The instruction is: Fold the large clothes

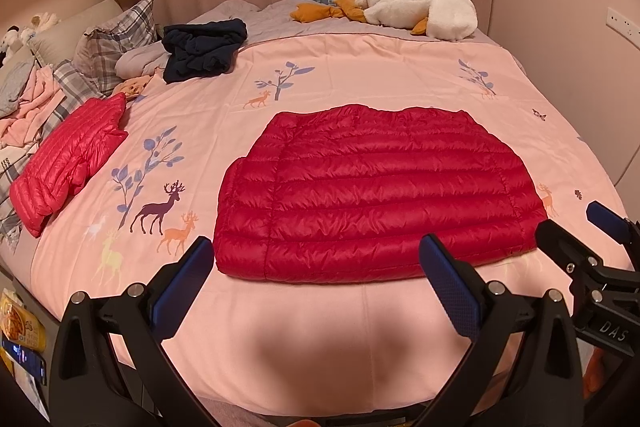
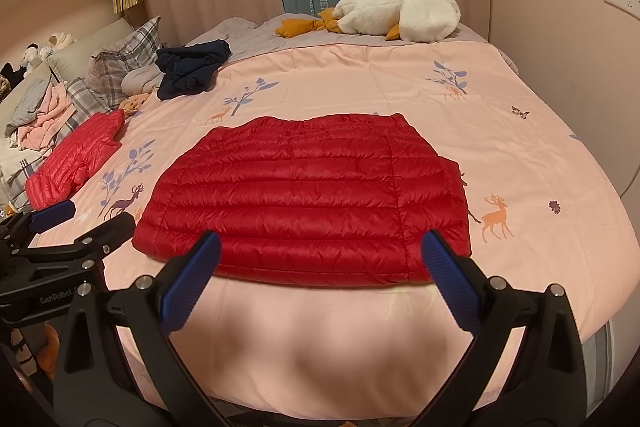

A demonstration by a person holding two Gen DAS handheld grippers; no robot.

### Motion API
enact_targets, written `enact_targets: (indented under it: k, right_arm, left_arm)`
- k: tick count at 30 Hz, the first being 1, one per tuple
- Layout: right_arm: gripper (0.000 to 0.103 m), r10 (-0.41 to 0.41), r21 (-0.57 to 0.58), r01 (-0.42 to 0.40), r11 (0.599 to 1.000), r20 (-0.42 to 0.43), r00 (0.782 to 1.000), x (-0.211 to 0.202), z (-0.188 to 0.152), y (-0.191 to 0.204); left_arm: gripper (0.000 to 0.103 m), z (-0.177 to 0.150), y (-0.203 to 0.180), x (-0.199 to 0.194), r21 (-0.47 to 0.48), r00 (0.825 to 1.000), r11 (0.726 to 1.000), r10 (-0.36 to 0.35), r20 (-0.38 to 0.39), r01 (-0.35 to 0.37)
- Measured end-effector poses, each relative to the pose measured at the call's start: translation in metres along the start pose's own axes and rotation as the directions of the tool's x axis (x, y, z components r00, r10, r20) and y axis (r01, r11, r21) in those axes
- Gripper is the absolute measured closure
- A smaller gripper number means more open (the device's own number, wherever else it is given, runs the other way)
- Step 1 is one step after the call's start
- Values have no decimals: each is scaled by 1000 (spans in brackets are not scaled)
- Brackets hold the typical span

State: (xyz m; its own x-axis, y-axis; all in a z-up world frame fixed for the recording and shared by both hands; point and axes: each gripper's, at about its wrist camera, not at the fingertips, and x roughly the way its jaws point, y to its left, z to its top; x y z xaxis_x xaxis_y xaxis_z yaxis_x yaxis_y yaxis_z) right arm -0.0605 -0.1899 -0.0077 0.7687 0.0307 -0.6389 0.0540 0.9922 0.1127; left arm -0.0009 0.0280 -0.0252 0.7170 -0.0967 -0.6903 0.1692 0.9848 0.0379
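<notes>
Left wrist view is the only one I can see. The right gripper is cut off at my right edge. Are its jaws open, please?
Observer: Yes. In the right wrist view, the right gripper has its jaws wide open before the near hem of the red jacket, and they hold nothing.
Operator: Does a loose sleeve stick out on the jacket's right side?
Observer: No. That edge only steps outward about halfway down, and nothing trails onto the bedcover.
Operator: How does my left gripper look from outside?
Observer: The left gripper has its jaws open, with nothing between them, and its tips are close to the jacket's near-left corner.
</notes>
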Motion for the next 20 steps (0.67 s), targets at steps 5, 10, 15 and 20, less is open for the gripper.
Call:
enact_targets:
  k: [5,10,15,20]
  right_arm:
    - [2,1,-1,-1,1000,0,1000,0,0,0]
    - [2,2,-1,-2,1000,0,1000,0,0,0]
    - [2,7,-3,-7,1000,4,1000,-2,0,3]
    - [2,9,-3,-9,1000,0,1000,-2,1,3]
  left_arm:
    - [1,0,0,0,0,1000,1000,1,0,-1]
    - [1,1,-1,-1,-3,1000,1000,2,-1,-2]
    - [1,2,1,0,-10,1000,1000,3,-5,-3]
    - [1,2,0,-1,-11,1000,1000,4,-5,-4]
